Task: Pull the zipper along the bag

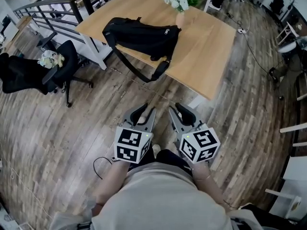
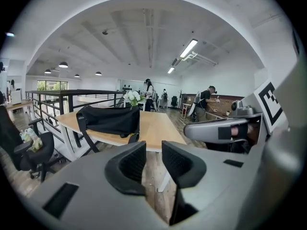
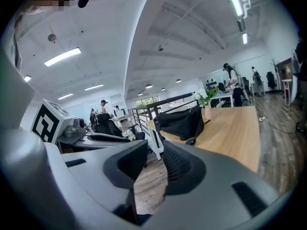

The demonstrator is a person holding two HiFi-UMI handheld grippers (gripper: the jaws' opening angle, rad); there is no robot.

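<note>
Two tools, left tool point(image 1: 145, 113) and right tool point(image 1: 180, 110), sit at 6 o'clock with jaws parted on nothing, so I judge this the approach: the bag point(image 1: 141, 36) lies untouched at 12 o'clock on the table point(image 1: 211, 51), well apart. Next I'd close in, steady the fabric and pinch the zipper pull, too small to place yet. An office chair point(image 1: 72, 56) at 10 o'clock, the dangling strap point(image 1: 128, 66) and flowers point(image 1: 178, 0) at 1 o'clock could interfere.
</note>
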